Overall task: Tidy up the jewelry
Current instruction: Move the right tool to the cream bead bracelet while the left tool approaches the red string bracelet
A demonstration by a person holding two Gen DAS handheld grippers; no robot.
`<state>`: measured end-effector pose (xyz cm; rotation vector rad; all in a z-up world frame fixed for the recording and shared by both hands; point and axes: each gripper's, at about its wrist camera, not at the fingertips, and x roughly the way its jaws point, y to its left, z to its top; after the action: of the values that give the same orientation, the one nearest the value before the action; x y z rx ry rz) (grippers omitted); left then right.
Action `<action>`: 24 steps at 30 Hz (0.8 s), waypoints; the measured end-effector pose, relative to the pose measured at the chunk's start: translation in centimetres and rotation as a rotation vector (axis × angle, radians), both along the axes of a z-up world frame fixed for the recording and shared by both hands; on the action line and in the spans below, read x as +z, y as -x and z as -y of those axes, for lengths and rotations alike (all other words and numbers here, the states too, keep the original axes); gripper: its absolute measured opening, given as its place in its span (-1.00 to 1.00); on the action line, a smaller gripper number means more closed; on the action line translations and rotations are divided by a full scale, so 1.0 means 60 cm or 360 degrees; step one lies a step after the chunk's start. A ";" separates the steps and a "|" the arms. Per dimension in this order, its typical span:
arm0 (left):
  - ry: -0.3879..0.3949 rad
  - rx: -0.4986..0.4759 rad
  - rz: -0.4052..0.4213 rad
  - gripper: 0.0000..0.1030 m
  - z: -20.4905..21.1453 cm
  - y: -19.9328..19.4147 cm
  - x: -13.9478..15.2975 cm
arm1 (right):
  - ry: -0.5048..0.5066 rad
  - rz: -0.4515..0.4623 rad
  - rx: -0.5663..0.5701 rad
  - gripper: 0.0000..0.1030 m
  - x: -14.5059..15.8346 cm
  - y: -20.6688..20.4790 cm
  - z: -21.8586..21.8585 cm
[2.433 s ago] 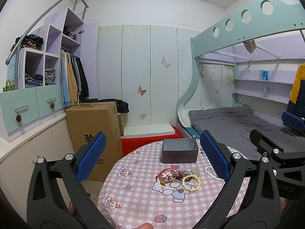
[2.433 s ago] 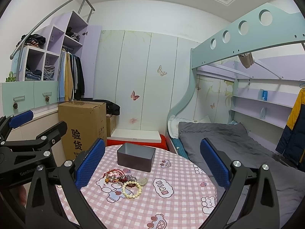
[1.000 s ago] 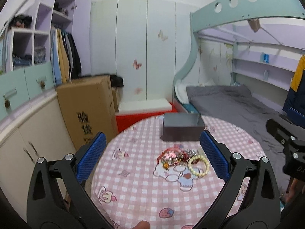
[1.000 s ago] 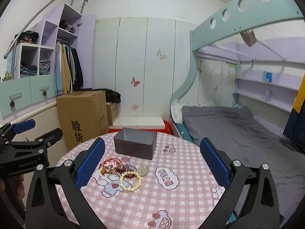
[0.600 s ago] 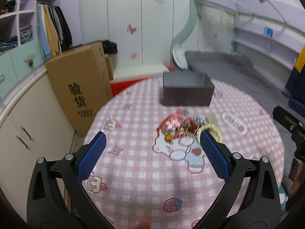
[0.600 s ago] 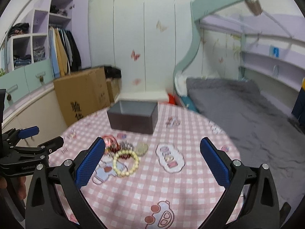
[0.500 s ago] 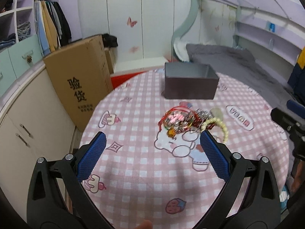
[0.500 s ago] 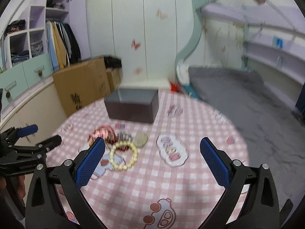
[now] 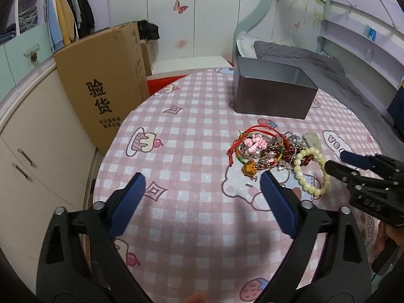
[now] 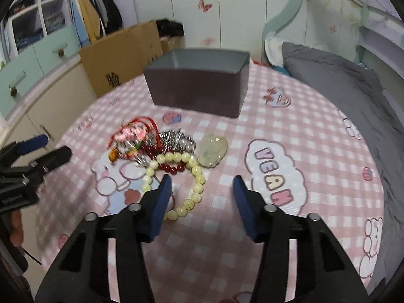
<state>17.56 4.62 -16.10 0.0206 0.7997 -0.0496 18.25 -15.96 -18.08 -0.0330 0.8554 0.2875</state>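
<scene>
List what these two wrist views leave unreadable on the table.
- Grey box floor: hidden in both views by its front wall.
- Jewelry pile: motion-blurred in the right wrist view, single pieces hard to separate.
- Cream bead bracelet: its near arc is covered by the right gripper finger; the jaws are closing, gripping nothing yet.

Jewelry pile (image 10: 161,149) lies on the table (image 10: 303,131), at centre. Open box (image 10: 199,85) stands behind it, twelve o'clock. Cardboard carton (image 9: 101,80) stands off-table, ten o'clock.
</scene>
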 end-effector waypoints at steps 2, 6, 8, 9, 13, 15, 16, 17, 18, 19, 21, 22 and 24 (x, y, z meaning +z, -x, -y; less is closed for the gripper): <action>0.0013 -0.0001 -0.0003 0.66 -0.004 -0.003 0.000 | 0.0025 -0.0024 0.0014 -0.35 -0.007 -0.007 -0.005; 0.0074 -0.0036 -0.0032 0.55 -0.008 -0.022 -0.004 | 0.0088 -0.0044 0.0044 -0.62 -0.020 -0.014 -0.009; 0.0088 -0.0049 -0.0046 0.53 -0.006 -0.034 -0.008 | 0.0087 -0.0038 0.0069 -0.83 -0.020 -0.013 -0.007; 0.0089 -0.0053 -0.0053 0.52 -0.005 -0.038 -0.011 | 0.0087 -0.0035 0.0075 -0.85 -0.020 -0.013 -0.005; 0.0074 -0.0086 -0.0080 0.43 0.000 -0.063 -0.022 | 0.0052 -0.0011 0.0027 -0.85 -0.015 -0.007 0.018; 0.0060 -0.0106 -0.0096 0.23 0.003 -0.074 -0.027 | 0.0030 0.0002 0.0000 -0.85 -0.010 -0.005 0.029; 0.0059 -0.0118 -0.0097 0.20 0.005 -0.080 -0.028 | 0.0020 0.0012 -0.0007 -0.85 -0.008 -0.004 0.033; 0.0053 -0.0142 -0.0109 0.18 0.009 -0.089 -0.030 | 0.0009 0.0017 -0.0013 -0.85 -0.006 -0.003 0.035; 0.0049 -0.0157 -0.0111 0.18 0.011 -0.095 -0.031 | 0.0001 0.0012 -0.0014 -0.85 -0.005 -0.003 0.038; 0.0052 -0.0171 -0.0112 0.18 0.013 -0.101 -0.032 | -0.0008 0.0021 -0.0017 -0.85 -0.004 -0.004 0.040; 0.0065 -0.0214 -0.0118 0.18 0.020 -0.113 -0.030 | -0.0018 0.0018 -0.0014 -0.85 -0.003 -0.006 0.041; 0.0065 -0.0234 -0.0114 0.18 0.025 -0.120 -0.029 | -0.0018 0.0020 -0.0012 -0.85 -0.003 -0.008 0.040; 0.0047 -0.0264 -0.0126 0.15 0.035 -0.133 -0.032 | -0.0019 0.0019 -0.0006 -0.85 -0.004 -0.010 0.039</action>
<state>25.55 2.52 -18.03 0.0573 0.8749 -0.2204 18.87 -18.27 -18.30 -0.0219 0.8416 0.2885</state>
